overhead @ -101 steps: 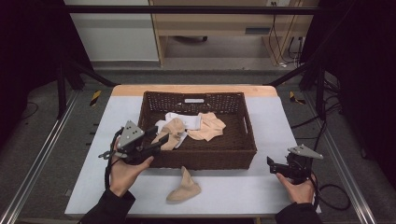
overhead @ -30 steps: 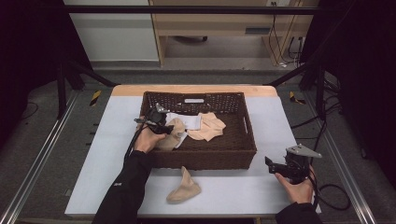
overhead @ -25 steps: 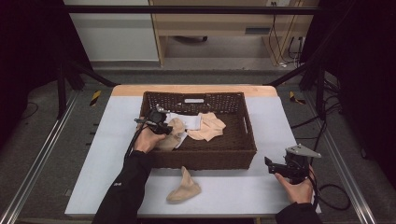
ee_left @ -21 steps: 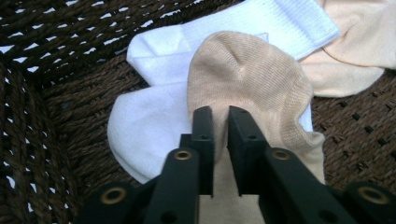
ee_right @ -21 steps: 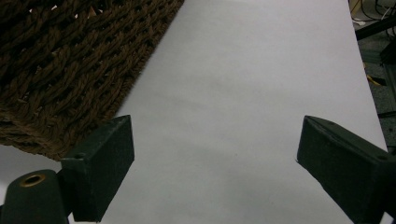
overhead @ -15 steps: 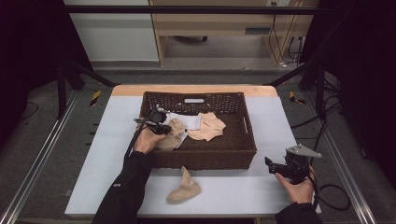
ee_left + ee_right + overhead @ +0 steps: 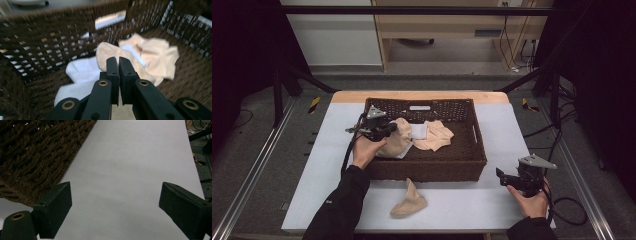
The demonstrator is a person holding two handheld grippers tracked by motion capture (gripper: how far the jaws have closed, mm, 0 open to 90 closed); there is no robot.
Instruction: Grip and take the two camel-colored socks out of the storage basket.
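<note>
White-topped bench with a basket and one loose sock

We see a bench (image 7: 337, 165) with a pale, white-grey top and a strip of bare wood along its far edge; a dark brown woven basket (image 7: 432, 167) stands on it about the middle, nearer the far edge, its long side facing us. In front of the basket, just apart from its near wall, a single beige sock (image 7: 409, 200) lies crumpled on the bench top. In the right gripper view the basket's corner sits on the same white surface

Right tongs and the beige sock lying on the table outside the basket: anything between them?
No. In the high view, only bare white table separates the right tongs from the sock.
</note>
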